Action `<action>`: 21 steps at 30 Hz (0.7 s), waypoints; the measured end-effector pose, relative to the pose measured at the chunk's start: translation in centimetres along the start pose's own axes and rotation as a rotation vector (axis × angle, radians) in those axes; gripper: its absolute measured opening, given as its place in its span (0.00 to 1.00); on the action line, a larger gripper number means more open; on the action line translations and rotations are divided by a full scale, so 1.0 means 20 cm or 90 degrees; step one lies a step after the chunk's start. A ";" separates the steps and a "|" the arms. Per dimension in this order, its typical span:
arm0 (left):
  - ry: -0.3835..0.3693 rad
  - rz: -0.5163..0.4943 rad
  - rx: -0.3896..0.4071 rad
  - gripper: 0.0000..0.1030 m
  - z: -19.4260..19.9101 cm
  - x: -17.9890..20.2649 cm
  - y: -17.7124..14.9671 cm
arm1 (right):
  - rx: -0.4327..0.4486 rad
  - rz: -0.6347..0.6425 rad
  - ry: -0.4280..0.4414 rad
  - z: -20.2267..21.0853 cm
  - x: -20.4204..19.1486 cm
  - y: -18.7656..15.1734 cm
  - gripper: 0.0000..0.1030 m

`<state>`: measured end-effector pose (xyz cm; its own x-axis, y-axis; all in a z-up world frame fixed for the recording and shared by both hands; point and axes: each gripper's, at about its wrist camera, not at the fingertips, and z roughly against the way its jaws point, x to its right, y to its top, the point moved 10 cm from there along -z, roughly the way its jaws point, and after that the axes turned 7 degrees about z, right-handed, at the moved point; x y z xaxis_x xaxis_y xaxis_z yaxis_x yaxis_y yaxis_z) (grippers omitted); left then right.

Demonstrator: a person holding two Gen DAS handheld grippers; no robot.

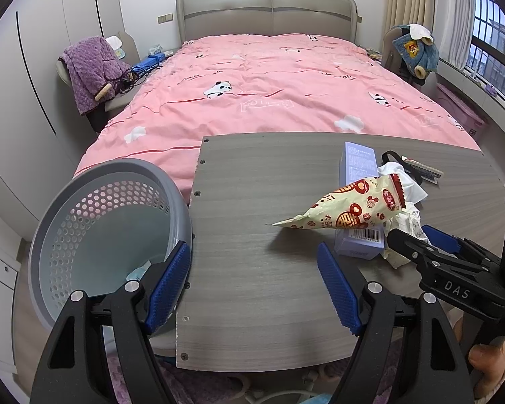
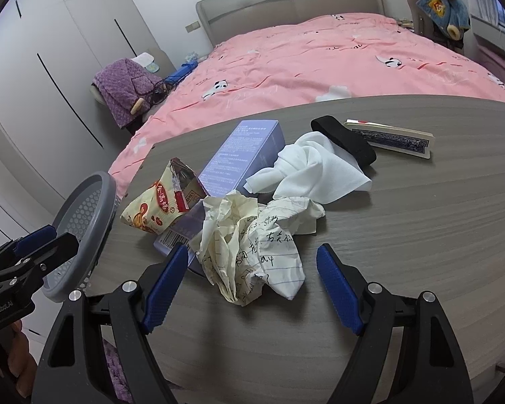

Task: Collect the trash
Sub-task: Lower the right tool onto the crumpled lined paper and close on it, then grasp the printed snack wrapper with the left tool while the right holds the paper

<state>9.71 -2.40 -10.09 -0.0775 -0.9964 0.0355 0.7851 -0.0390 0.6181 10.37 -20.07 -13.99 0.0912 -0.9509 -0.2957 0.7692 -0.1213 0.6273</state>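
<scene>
Your right tool point(image 2: 252, 281): wide, empty, crumpled paper point(image 2: 252, 245) between its fingers | your left tool point(image 1: 254, 284): wide, empty | trash on counter point(image 2: 404, 222) beside basket point(image 1: 94, 235)

Both wrist views look down across the counter point(image 1: 252, 202) toward the bed point(image 1: 269, 77) — left nearer the basket point(image 1: 84, 181), right close over the crumpled paper point(image 2: 252, 242).
</scene>
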 end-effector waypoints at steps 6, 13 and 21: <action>-0.002 0.000 -0.002 0.72 -0.01 0.00 -0.01 | -0.010 0.002 0.014 -0.03 -0.02 -0.01 0.47; -0.010 -0.005 -0.003 0.72 -0.01 0.02 -0.01 | -0.002 0.001 0.018 0.02 -0.01 -0.02 0.39; -0.025 -0.030 0.003 0.72 -0.02 0.08 -0.02 | 0.004 -0.015 0.004 0.12 0.05 -0.05 0.39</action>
<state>9.64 -3.98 -10.59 -0.1389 -0.9896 0.0373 0.7772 -0.0856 0.6234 8.15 -21.63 -13.25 0.0771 -0.9458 -0.3156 0.7668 -0.1461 0.6250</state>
